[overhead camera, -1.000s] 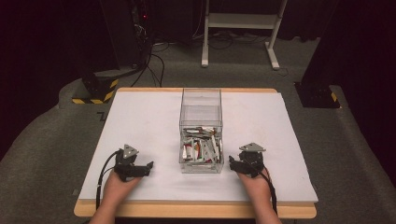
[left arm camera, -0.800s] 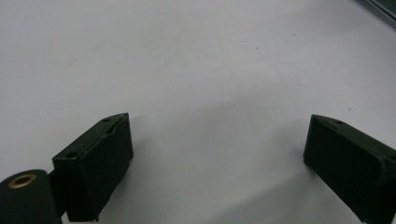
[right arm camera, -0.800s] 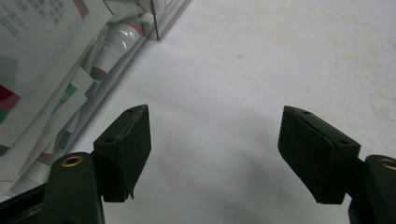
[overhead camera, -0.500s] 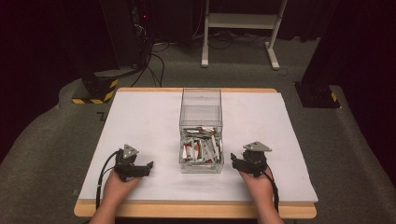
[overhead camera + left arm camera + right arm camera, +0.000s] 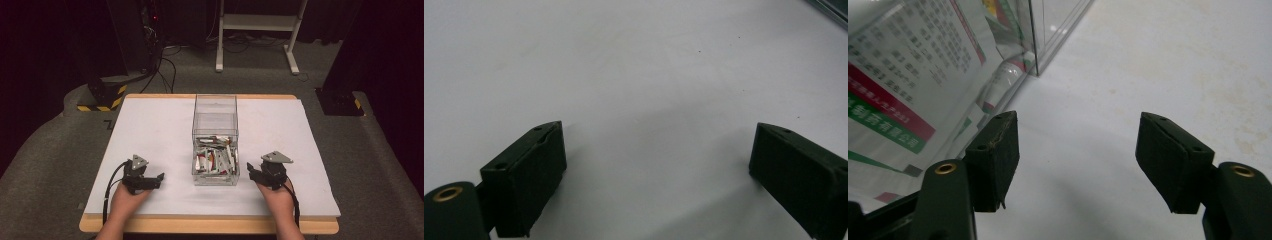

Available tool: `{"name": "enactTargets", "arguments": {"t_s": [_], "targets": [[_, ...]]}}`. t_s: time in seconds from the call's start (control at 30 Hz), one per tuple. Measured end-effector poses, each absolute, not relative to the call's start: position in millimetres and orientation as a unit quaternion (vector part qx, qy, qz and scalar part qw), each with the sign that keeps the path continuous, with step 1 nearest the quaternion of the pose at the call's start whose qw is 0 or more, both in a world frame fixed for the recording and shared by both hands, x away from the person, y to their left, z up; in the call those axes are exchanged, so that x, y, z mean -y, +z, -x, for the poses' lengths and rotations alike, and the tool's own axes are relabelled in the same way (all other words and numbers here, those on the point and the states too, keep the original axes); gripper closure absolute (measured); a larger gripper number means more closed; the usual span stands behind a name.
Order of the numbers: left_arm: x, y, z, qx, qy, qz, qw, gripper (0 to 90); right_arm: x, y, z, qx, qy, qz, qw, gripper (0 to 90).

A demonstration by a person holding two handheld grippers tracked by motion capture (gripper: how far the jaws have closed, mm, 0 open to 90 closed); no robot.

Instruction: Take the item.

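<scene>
One table (image 5: 150, 130), white-topped with a wooden edge, carrying all items below. One clear box (image 5: 215, 107), tall, rectangular and transparent, standing upright at the middle of the table; its lower part holds a loose heap of small sachets (image 5: 215, 159), white with red and green print, too many and too jumbled to count; in the right gripper view the printed sachets (image 5: 903, 85) press against the clear wall. Two hand-held grippers, one on each side of the box, both low over the table. Left gripper (image 5: 159, 178): well apart from the box on its left, jaws spread wide over bare white surface, nothing between them. Right gripper (image 5: 250, 171): just beside the box's right wall, jaws just closing somewhat yet parted, holding nothing.
</scene>
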State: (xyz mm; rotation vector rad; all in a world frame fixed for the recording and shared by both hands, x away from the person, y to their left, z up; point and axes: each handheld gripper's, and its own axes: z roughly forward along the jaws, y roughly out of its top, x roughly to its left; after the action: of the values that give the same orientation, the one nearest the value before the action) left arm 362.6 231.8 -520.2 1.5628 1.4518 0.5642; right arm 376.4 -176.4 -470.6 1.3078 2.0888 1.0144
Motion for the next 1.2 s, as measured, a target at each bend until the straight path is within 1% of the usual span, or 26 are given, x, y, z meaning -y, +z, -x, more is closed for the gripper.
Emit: {"name": "enactTargets", "arguments": {"t_s": [0.67,1.2], "targets": [[-231.8,-520.2,-362.5,-0.587,0.228,-0.633,0.451,8.2,173.3,-443.6,-361.8,-0.742,0.416,-0.458,0.257,38.6],[-231.9,-520.1,-362.2,-0.586,0.229,-0.634,0.450,8.3,167.1,-424.4,-353.8,-0.733,0.452,-0.434,0.265,42.7]]}}
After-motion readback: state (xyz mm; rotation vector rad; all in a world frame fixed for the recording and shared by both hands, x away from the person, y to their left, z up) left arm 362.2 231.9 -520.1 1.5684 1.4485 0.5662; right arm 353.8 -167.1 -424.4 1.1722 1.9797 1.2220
